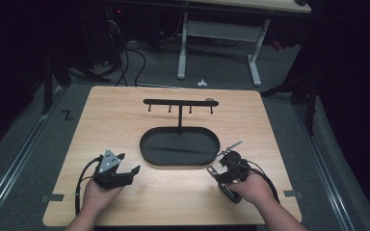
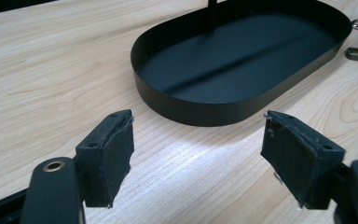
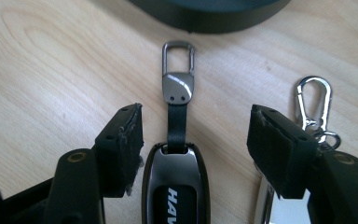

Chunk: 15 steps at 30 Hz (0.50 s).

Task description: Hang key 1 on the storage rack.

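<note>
The right gripper (image 3: 193, 135) has its jaws apart astride a black key fob (image 3: 175, 186) lying on the counter (image 3: 51, 70); a silver clip (image 3: 313, 100) lies beside. The left gripper (image 2: 198, 156) gapes empty near the tray (image 2: 205, 109).

Floor (image 1: 38, 139): grey carpet, with a metal rail running along each side of the table.
Table (image 1: 106, 115): light wood, rounded corners, brightly lit.
Desk (image 1: 221, 29): behind, white legs, pale top.
Cables (image 1: 125, 57): black, tangled on the floor at rear left.
Surroundings: dark on both sides.
</note>
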{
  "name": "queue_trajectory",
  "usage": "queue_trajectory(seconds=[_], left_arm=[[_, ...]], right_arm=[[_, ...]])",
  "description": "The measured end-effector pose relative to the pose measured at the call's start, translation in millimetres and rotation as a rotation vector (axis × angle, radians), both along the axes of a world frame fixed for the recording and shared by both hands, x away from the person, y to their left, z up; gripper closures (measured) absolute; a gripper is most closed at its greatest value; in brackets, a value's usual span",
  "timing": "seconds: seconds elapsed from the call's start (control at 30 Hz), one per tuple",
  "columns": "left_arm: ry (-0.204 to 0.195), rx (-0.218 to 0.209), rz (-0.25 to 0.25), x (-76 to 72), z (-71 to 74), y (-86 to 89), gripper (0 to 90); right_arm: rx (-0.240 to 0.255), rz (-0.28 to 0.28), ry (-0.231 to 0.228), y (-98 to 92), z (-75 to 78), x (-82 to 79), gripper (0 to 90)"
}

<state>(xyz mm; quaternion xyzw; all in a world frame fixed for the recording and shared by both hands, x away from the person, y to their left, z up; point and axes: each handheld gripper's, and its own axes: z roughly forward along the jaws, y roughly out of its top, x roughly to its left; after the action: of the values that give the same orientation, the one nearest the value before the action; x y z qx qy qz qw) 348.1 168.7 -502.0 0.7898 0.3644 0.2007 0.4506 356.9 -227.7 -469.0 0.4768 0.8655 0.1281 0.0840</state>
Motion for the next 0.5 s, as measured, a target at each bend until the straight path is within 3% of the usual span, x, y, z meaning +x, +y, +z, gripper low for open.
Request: queue_trajectory(seconds=[0.2, 0.5], left_arm=[[0.004, 0.019, -0.010, -0.2, -1.8, -1.8, 25.9], [0.010, 0.019, -0.014, -0.2, -2.1, -1.6, 26.2]], right_arm=[[-0.055, 0.013, 0.127, 10.3, -7.1, 12.3, 45.2], [-0.086, 0.036, 0.211, 16.9, -12.6, 27.2, 56.7]])
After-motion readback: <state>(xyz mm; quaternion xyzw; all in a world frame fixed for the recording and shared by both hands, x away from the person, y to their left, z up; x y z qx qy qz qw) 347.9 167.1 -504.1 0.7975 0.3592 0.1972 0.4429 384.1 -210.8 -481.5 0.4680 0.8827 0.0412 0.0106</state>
